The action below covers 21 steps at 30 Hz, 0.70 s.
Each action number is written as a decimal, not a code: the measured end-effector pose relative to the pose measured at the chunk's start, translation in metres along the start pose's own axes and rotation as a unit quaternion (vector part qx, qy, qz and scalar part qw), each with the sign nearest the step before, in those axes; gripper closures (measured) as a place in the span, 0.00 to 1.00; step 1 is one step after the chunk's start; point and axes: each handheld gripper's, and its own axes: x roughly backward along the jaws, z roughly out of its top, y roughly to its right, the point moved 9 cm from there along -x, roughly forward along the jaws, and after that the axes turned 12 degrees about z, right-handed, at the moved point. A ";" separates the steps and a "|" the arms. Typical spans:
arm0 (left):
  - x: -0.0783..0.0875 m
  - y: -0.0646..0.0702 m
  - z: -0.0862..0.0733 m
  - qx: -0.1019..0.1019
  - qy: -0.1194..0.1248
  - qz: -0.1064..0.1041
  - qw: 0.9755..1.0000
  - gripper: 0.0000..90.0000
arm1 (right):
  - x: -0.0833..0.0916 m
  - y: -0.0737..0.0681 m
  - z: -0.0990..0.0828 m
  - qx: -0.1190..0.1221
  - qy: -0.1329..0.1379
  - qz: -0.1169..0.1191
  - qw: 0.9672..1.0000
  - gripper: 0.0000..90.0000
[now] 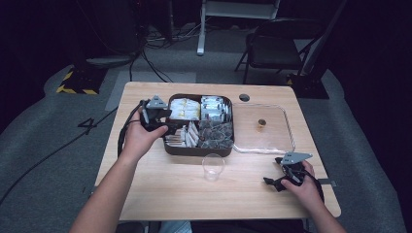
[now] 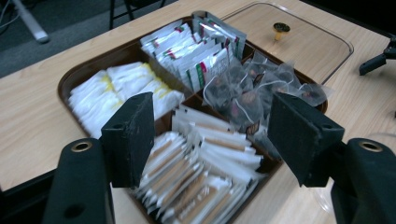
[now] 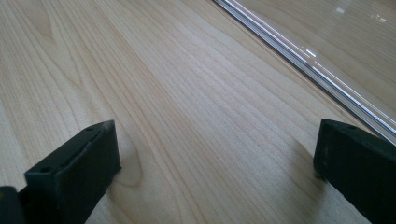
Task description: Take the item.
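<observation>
Two grippers are working around a brown compartment tray (image 1: 171,148) sitting mid-table. The left gripper (image 2: 210,135) is hovering over the tray's near-left compartment, jaws spread wide and gripping nothing; the sachets (image 2: 196,172) beneath are standing on edge, packed in a row. The right gripper (image 1: 284,175) is resting well right of the tray, near the table's (image 1: 160,194) front edge, jaws wide, empty. A clear lid (image 1: 279,143) is lying flat just right of the tray, a clear cup (image 1: 213,166) just in front.

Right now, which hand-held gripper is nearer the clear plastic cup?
Roughly even; the right hand-held gripper looks slightly nearer, on the table to the cup's right. The left hand-held gripper hovers over the sachet tray, beyond the cup.
</observation>
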 end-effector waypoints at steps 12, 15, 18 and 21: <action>-0.061 -0.014 0.015 -0.004 -0.020 -0.021 1.000 0.45 | 0.000 0.000 0.000 0.000 0.000 0.000 1.000 0.00; -0.076 -0.019 0.015 -0.010 -0.032 -0.019 0.999 0.44 | 0.000 0.000 0.000 0.000 0.000 0.000 1.000 0.00; -0.088 -0.026 0.016 -0.013 -0.031 -0.013 0.999 0.41 | 0.000 0.000 0.000 0.000 0.000 0.000 1.000 0.00; -0.097 -0.033 0.015 -0.012 -0.043 -0.011 0.999 0.42 | 0.000 0.000 0.000 0.000 0.000 0.000 1.000 0.00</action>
